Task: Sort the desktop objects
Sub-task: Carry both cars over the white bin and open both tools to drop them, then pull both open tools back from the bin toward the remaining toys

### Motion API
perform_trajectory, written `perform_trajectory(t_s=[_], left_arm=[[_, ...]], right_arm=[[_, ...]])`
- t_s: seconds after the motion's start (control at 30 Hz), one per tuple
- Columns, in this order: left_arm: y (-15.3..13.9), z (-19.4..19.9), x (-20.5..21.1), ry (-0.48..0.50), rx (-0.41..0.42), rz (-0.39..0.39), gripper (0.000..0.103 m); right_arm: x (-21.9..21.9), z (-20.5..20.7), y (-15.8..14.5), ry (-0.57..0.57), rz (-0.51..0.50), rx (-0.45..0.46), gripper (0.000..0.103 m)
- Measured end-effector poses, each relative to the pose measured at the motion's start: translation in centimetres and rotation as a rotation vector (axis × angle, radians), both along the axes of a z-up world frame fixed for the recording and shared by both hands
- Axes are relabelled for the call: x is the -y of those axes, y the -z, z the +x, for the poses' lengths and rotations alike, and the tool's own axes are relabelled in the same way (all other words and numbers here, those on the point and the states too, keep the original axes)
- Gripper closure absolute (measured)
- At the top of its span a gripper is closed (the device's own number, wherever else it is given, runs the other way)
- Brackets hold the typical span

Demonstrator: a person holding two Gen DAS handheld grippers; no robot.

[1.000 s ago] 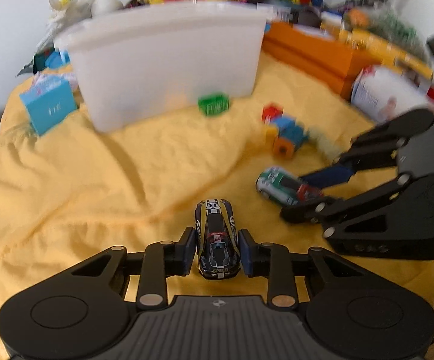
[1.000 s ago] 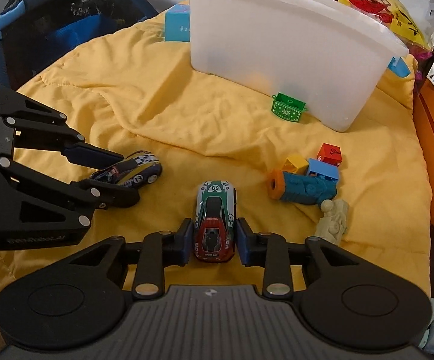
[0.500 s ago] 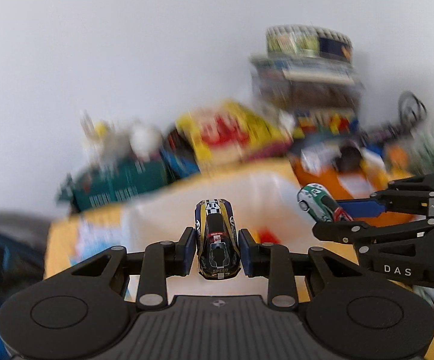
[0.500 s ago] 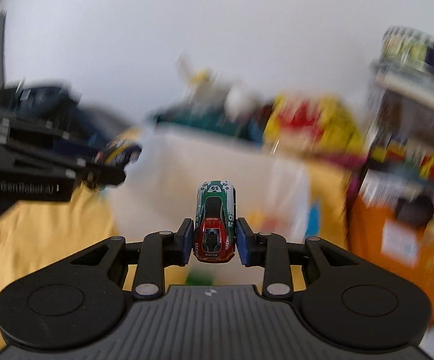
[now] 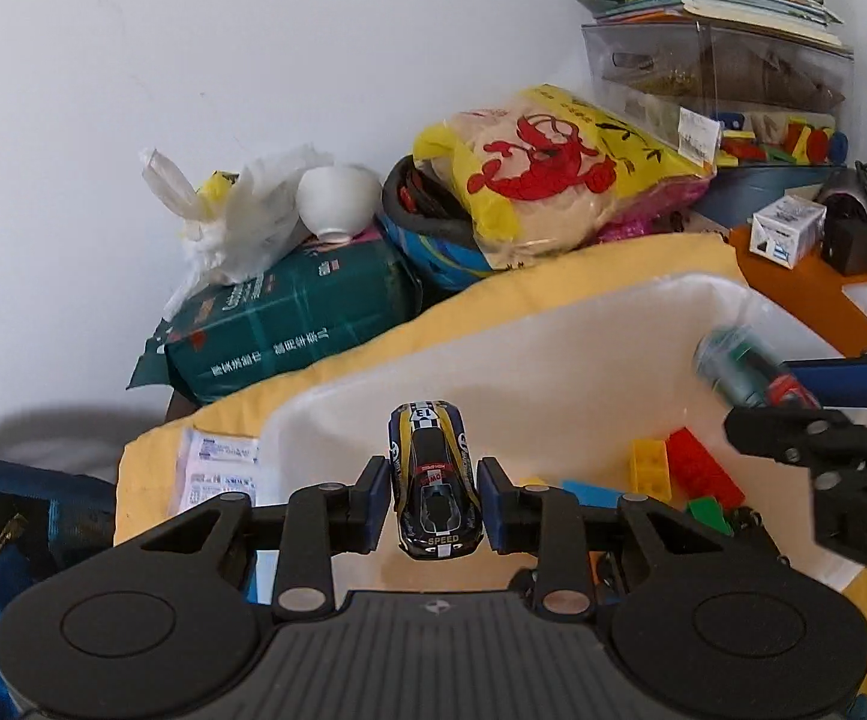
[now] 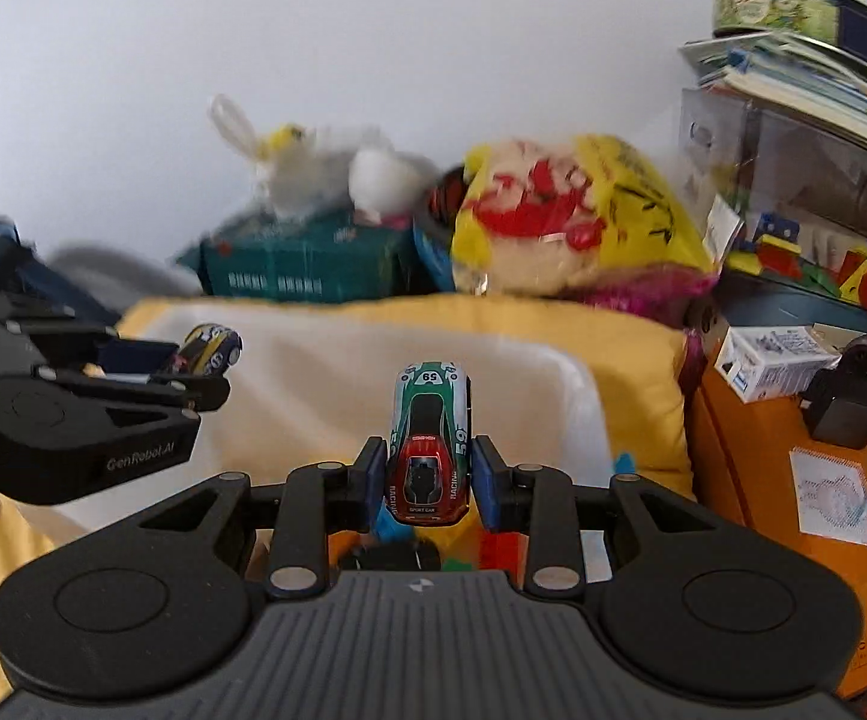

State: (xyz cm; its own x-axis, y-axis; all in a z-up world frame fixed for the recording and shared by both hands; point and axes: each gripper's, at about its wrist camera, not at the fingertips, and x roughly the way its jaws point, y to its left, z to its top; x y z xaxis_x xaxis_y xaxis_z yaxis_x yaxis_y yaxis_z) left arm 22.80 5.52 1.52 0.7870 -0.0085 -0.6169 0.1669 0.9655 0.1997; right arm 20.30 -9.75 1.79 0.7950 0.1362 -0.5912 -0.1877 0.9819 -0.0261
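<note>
My left gripper point(image 5: 431, 495) is shut on a black and yellow toy car point(image 5: 433, 480) and holds it over the near left part of the white plastic bin point(image 5: 493, 372). My right gripper point(image 6: 429, 477) is shut on a green and red toy car point(image 6: 430, 444) and holds it over the same bin point(image 6: 325, 372). Each gripper shows in the other view: the right one point(image 5: 793, 396) at the right, the left one point(image 6: 187, 360) at the left. Loose bricks point(image 5: 691, 474) lie in the bin.
The bin stands on a yellow cloth point(image 5: 493, 300). Behind it are a green pack point(image 5: 289, 312), a white bowl point(image 5: 337, 198) and a yellow bag point(image 5: 553, 174). An orange surface point(image 6: 793, 480) with small boxes lies right. Stacked containers point(image 5: 715, 60) stand at the back right.
Both grippers lifted their cars off the yellow cloth and carried them up and forward over the white bin. Both stayed shut on their cars.
</note>
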Motion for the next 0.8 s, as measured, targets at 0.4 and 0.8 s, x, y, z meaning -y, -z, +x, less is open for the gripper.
perform_trajectory(t_s=[0.4,0.8], left_arm=[[-5.2,-8.4,-0.8,0.054,0.252,-0.106,0.053],[3.2,-19.4,-1.0,0.006,0.088,-0.158,0.033]], right_arm=[[0.3,-2.8,-2.7,-0.024,0.058,0.123,0.067],[1.5,-12.6,0.2,-0.228,0.098,0.021,0.053]])
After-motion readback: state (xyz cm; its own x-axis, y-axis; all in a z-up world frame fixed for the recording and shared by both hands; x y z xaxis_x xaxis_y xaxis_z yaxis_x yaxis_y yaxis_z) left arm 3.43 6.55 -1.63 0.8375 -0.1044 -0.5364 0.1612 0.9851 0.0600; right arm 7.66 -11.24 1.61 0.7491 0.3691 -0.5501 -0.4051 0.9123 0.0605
